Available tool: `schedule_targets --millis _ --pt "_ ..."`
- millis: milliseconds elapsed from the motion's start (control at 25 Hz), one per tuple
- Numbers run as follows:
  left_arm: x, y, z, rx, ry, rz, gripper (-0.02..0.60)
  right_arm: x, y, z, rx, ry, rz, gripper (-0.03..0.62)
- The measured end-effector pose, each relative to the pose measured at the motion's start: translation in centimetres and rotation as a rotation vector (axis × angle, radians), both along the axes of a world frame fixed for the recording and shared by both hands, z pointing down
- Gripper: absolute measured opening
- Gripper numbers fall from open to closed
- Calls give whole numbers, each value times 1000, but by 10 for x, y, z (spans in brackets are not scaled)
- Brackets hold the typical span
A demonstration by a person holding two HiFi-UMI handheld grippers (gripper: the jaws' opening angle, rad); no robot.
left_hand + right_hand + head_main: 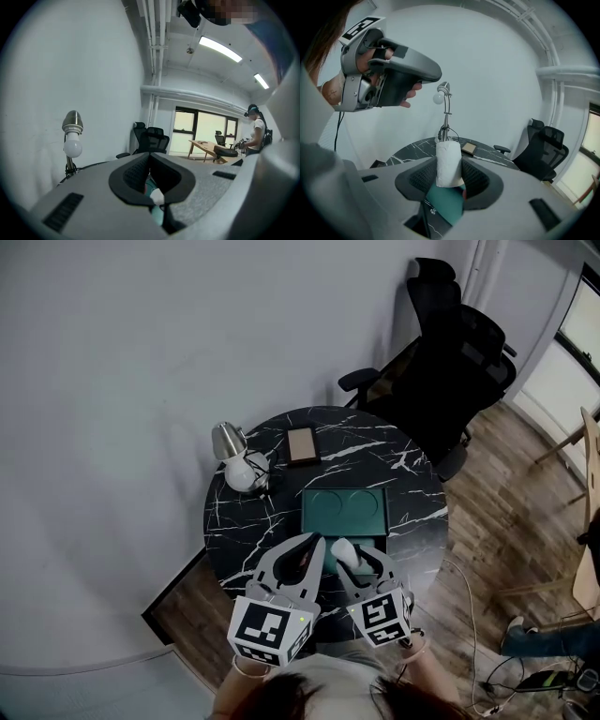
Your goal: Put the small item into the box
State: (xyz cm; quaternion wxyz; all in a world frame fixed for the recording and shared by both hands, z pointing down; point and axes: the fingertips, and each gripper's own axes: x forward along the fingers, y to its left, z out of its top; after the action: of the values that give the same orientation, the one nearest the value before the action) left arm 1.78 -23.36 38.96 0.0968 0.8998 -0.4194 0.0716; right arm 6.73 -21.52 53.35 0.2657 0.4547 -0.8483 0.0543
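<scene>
so you're at the carry-in step: your right gripper is clamped on the small white roll, with its jaws spread fairly wide around it. the roll hangs just over the near side of the teal box on the marble table, so it's not in the box yet. your left gripper sits just beside it, jaws pinched together with nothing in them.

next move, i'd say: lower the roll into the box cavity, then ease the jaws off it. mind the left gripper, it's crowding that spot.

count: one roll, one box (two round recesses on its panel), two grippers, one lamp with one bulb, one flat brown thing, one office chair.
</scene>
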Motion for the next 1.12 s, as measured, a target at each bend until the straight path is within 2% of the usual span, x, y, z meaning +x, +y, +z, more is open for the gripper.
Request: schedule_targets --millis 480,1120 --pt "3 -15 12 -24 -6 -17 8 -3 -6 55 -105 74 -74 181" --pt "3 -18 19 -41 -27 -40 9 5 -5 119 -219 164 -101 181"
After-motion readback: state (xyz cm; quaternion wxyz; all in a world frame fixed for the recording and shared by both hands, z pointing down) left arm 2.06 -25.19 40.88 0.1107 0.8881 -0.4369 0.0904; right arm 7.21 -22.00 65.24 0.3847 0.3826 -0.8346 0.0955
